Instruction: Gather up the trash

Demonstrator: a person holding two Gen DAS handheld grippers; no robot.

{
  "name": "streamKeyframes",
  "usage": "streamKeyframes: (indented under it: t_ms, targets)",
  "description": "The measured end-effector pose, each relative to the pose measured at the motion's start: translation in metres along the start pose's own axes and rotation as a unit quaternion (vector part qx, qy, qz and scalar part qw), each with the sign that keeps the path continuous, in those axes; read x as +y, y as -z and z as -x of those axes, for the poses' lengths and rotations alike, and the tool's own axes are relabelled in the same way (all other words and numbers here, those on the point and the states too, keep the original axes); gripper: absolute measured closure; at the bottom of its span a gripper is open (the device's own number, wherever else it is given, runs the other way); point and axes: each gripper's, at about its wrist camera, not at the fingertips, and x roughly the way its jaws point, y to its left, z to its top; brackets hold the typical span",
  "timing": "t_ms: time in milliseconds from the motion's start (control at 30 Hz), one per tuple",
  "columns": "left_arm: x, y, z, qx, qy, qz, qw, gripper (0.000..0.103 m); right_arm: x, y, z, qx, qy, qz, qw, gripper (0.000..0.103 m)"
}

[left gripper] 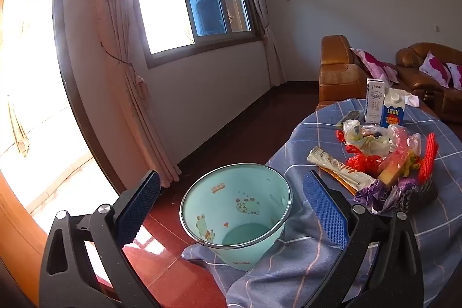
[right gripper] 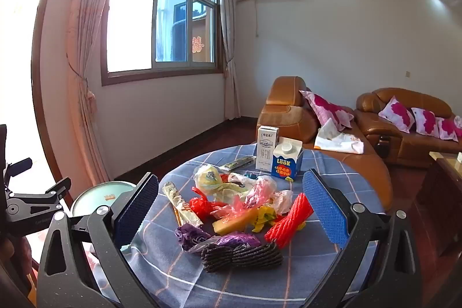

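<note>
bin mostly hidden behind right finger, sofa cut by frame edge, carton print too small to read

Tablecloth: blue-grey with a white and pale pink check. Bin: mint green, cartoon animal prints inside, silver rim. Foam net sleeve: bright red. Second net sleeve: black. Crumpled bag: purple. Small carton: blue and white, yellow lettering. Tall carton: white. Gripper pads: blue, dotted texture.
</note>
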Motion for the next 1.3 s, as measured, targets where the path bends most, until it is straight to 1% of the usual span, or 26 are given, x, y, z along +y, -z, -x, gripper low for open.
streamKeyframes:
  t_ms: [133, 267, 367, 433, 800, 1300]
  targets:
    - [0.000, -0.001, 0.001, -0.001, 0.003, 0.000, 1.0000, 0.006, 0.000, 0.000, 0.001, -0.002, 0.000, 0.002, 1.000, 0.005]
    - [0.007, -0.006, -0.006, -0.002, 0.004, 0.000, 1.0000, 0.006, 0.000, -0.001, 0.002, -0.003, 0.001, 0.002, 1.000, 0.005]
    - [0.011, -0.003, -0.004, -0.005, 0.002, 0.003, 1.0000, 0.006, 0.001, 0.001, 0.003, -0.003, 0.002, 0.002, 1.000, 0.005]
    - [0.005, -0.003, 0.003, -0.009, -0.007, 0.006, 0.9999, 0.006, 0.000, -0.001, 0.003, -0.004, 0.002, 0.002, 1.000, 0.005]
    - [0.013, -0.005, 0.004, -0.013, -0.012, 0.013, 0.9998, 0.006, -0.001, 0.000, 0.003, -0.005, 0.002, 0.001, 1.000, 0.005]
    - [0.013, -0.007, 0.006, -0.019, -0.020, 0.018, 0.9995, 0.006, -0.001, -0.001, 0.002, -0.001, 0.001, -0.003, 1.000, 0.005]
